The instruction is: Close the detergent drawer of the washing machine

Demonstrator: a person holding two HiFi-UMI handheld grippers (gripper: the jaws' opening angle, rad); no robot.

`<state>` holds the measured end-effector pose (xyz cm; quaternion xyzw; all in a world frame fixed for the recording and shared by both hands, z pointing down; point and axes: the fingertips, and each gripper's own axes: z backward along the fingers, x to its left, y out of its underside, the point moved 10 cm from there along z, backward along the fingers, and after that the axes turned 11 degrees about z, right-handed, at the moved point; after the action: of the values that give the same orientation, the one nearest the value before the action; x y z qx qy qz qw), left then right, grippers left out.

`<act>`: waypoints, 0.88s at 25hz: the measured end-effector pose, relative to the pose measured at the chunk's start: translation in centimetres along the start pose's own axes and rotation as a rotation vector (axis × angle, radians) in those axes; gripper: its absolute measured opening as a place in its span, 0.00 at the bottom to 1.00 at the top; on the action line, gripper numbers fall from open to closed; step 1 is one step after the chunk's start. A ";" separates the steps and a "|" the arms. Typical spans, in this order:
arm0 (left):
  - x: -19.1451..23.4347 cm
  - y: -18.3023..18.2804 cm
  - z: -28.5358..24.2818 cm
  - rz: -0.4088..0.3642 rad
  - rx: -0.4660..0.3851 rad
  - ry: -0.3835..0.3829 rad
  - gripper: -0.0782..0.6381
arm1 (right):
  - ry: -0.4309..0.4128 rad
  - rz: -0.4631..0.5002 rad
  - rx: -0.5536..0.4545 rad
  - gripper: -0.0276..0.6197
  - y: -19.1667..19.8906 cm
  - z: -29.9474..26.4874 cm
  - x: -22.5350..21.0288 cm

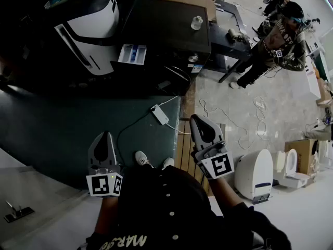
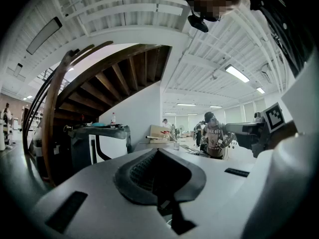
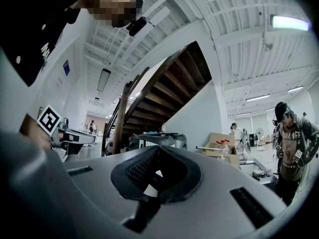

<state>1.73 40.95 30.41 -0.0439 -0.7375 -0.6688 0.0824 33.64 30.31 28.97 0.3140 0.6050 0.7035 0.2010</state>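
In the head view, your dark buttoned top point(image 1: 166, 212) fills the bottom of the frame. Both grippers are held just ahead of it, level and pointing away from you. Your left gripper point(image 1: 106, 138) sits above its marker cube point(image 1: 104, 185), over the dark green floor mat point(image 1: 57, 134). Your right gripper point(image 1: 201, 124) reaches over the mat's edge, and your shoes point(image 1: 141, 158) show between the two. A white power strip point(image 1: 159, 114) lies on the mat just ahead. The washing machine point(image 1: 91, 35) stands well apart from both grippers, at the upper left. Its detergent drawer point(image 1: 132, 54) is pulled out with its compartments open to view. A bystander point(image 1: 278, 43) stands at the upper right beside a dark table point(image 1: 171, 25).

In the left gripper view, your left gripper's jaws are pressed together with nothing between them. Beyond them the washing machine shows under a wooden staircase point(image 2: 114, 78); you cannot make out the drawer here. Your right gripper juts in at the right edge.

In the right gripper view, your right gripper's jaws are likewise closed on nothing. The staircase rises behind them, a cardboard box point(image 3: 222, 146) sits to the right, and the bystander stands at the far right.
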 end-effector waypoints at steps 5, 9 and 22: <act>0.2 0.4 0.1 0.000 0.004 -0.001 0.12 | -0.014 0.004 0.014 0.09 0.7 0.3 0.3; 0.3 0.4 0.0 0.007 0.008 -0.006 0.12 | 0.003 -0.051 -0.042 0.09 0.3 0.1 0.4; 1.3 0.3 -1.4 0.011 0.006 -0.002 0.12 | -0.009 -0.047 0.005 0.43 1.1 -2.1 0.7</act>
<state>0.58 39.57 31.05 -0.0484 -0.7394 -0.6660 0.0856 31.84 29.05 30.00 0.3033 0.6132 0.6957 0.2191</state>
